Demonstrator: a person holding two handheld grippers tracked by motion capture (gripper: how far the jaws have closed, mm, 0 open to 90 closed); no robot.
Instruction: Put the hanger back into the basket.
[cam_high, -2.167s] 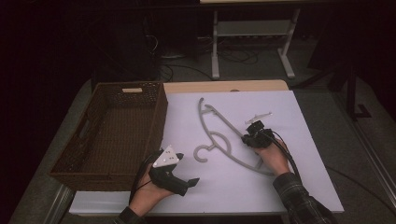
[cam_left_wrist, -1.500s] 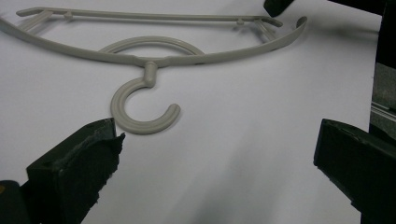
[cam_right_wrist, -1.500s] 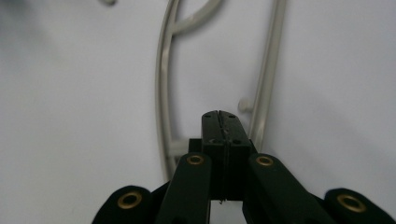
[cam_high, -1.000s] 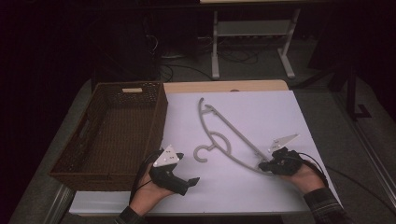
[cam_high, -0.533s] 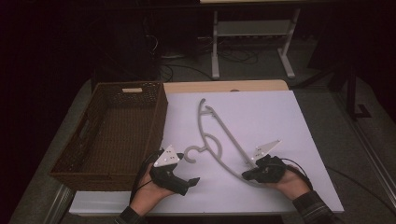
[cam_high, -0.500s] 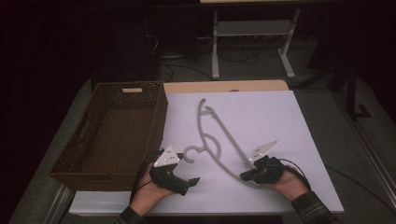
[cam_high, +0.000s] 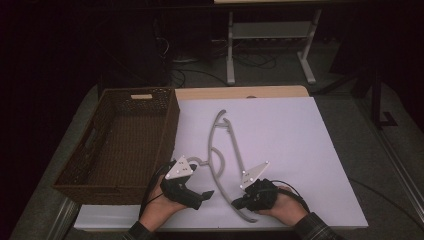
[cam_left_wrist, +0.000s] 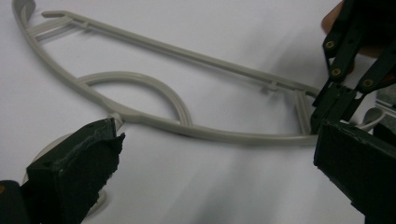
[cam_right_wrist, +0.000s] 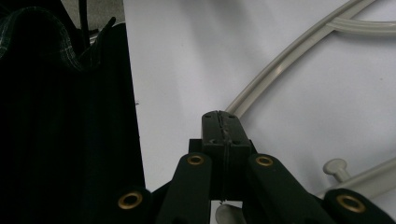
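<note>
White sheeting covers the table (cam_high: 310, 150), with a dark floor and a metal stand behind it. A grey plastic hanger (cam_high: 227, 150) lies flat on the sheet just to the right of an empty wicker basket (cam_high: 122, 140), its hook end nearest the basket's near corner and its long body running from mid-table down toward the person's edge.

The step in hand looks like getting the hanger into position for a lift, probably on its way into the basket. The right gripper (cam_high: 239, 202) sits on the far side of the hanger from the basket, at the hanger's near end. Its jaws are pressed together, and in the right gripper view (cam_right_wrist: 222, 122) the closed tips touch the hanger's curved arm (cam_right_wrist: 280, 70) without clasping it, so it seems to be pushing rather than holding. The left gripper (cam_high: 206, 194) rests between the basket and the hanger, beside the hook; in the left gripper view its jaws stand wide apart with nothing between them, the hanger (cam_left_wrist: 187, 126) lying just beyond.

Next, one gripper needs to close around a hanger arm, likely the left one near the hook, before any lift toward the basket.
</note>
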